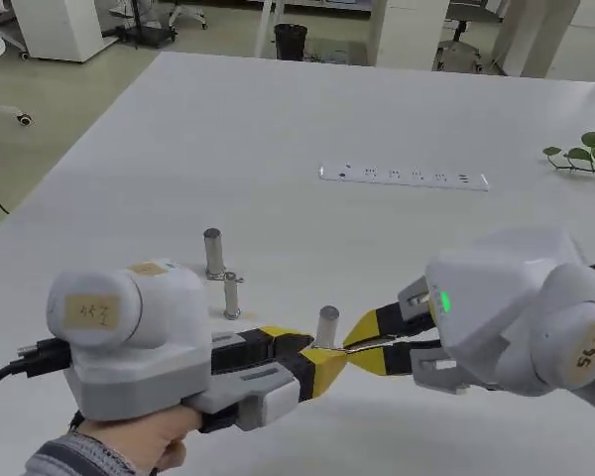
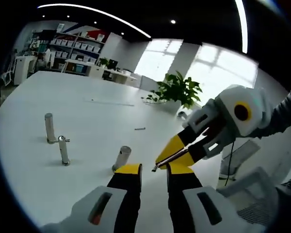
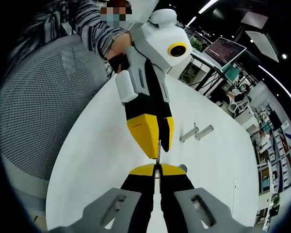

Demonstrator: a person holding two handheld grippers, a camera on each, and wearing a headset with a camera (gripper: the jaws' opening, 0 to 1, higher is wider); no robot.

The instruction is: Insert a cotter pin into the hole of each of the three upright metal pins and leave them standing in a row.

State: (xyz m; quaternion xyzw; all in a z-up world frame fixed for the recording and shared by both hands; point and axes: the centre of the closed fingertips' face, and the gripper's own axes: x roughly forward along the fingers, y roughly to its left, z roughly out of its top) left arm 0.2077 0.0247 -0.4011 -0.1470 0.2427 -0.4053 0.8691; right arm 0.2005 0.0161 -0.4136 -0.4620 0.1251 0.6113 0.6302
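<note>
Steel-grey and thin, clamped between the shut fingers of the right gripper [image 3: 156, 171]: a cotter pin [image 3: 158, 154], poking out past the fingertips. Opposite, tip to tip, the left gripper [image 2: 154, 170], held in a hand [image 1: 139, 436] — fingers parted with a clear gap, and the cotter pin's free end just inside that gap. Cannot tell whether it touches either left pad.

Just beyond the meeting fingertips in the head view, close behind the yellow pads: the near metal pin [image 1: 327, 324], upright, with nothing through it as far as can be made out. Farther out from the left fingers, off to their left in the left gripper view, two more standing close together. First the middle metal pin [image 2: 63, 149], with a second cotter pin [image 2: 63, 140] through the hole near its top, sticking out on both sides. Then the far metal pin [image 2: 49, 127], plain.

All three upright on the white table [image 1: 278, 129], in a loose line running away from the fingers. Well beyond the right fingers in the left gripper view, a small thin piece [image 2: 139, 129] lying flat — too small to name. Far past both sets of fingers, a power strip [image 1: 405, 177] and a green plant [image 1: 580, 154].
</note>
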